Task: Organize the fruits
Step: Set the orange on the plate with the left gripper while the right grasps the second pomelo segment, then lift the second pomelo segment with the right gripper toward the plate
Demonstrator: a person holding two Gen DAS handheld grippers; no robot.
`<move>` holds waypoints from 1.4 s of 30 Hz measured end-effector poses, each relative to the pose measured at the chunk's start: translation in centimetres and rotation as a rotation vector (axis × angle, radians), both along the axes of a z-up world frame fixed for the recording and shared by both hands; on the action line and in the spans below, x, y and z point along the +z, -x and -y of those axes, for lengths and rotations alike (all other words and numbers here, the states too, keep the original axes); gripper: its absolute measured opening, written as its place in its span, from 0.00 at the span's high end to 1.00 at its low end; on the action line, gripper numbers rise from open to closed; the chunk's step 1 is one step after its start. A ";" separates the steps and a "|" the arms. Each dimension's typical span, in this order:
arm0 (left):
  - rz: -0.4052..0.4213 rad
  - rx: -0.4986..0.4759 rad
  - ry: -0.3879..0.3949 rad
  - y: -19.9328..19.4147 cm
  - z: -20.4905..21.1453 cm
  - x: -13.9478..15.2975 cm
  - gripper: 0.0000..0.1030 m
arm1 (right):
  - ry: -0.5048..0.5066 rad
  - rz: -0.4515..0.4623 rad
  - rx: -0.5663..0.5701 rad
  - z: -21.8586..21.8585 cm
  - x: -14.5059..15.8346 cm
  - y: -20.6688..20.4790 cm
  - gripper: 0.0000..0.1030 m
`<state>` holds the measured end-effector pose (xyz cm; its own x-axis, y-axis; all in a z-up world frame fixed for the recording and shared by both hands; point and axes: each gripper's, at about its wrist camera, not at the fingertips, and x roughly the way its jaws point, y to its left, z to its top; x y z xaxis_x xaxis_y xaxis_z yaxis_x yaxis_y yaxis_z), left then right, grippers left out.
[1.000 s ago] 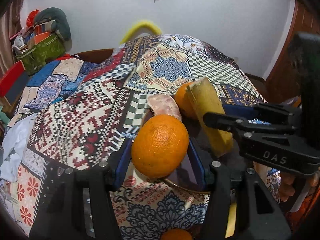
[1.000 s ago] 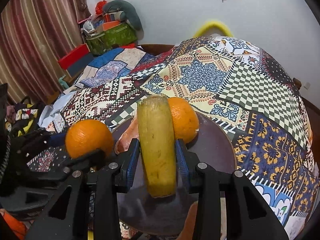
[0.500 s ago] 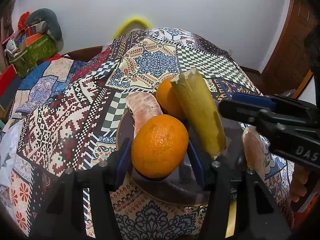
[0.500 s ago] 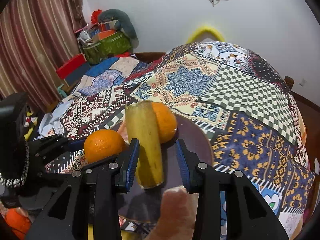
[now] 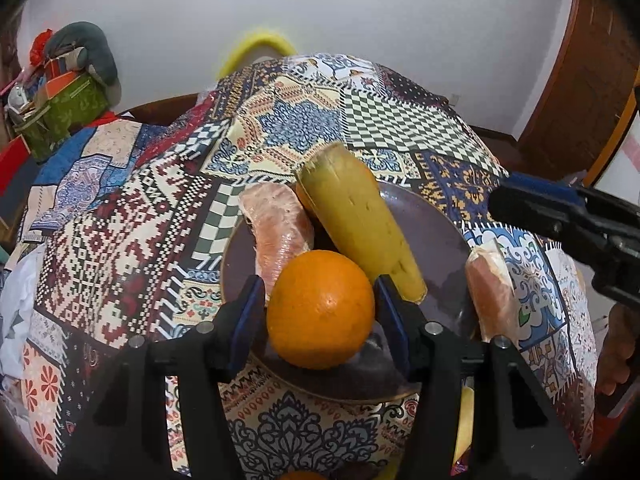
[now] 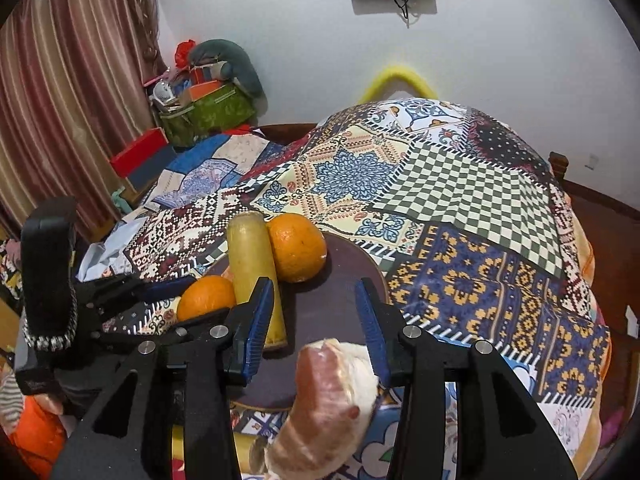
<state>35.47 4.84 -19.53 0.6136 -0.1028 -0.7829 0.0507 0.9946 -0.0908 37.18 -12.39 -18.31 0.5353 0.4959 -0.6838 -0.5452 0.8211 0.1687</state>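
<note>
Oranges were our concern: one orange sat clamped in our left gripper, over the near rim of the dark plate, beside the yellow fruit. Our right gripper stood apart and empty. We judged it best to lower gently before opening, lest it roll off

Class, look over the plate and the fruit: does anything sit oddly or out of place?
Yes. One wrapped pomelo segment lies on the plate's right rim, half off on the cloth, away from the other fruit. The banana leans tilted on an orange instead of lying flat.
</note>
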 end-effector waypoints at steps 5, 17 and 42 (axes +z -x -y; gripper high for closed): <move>0.020 0.024 0.009 0.8 -0.7 1.4 0.45 | 0.001 0.000 -0.007 0.7 0.2 0.9 0.61; 0.069 0.042 -0.002 4.6 -0.9 5.0 0.45 | 0.015 0.025 -0.044 1.9 1.2 4.3 0.52; -0.094 -0.028 -0.001 10.5 3.1 0.8 0.42 | 0.060 -0.021 -0.100 5.7 -0.6 10.7 0.47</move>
<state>24.95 1.77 -18.69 0.5342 -0.1182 -0.8370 0.0703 0.9930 -0.0954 26.52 -18.06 -18.93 0.5651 0.3988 -0.7222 -0.4570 0.8802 0.1285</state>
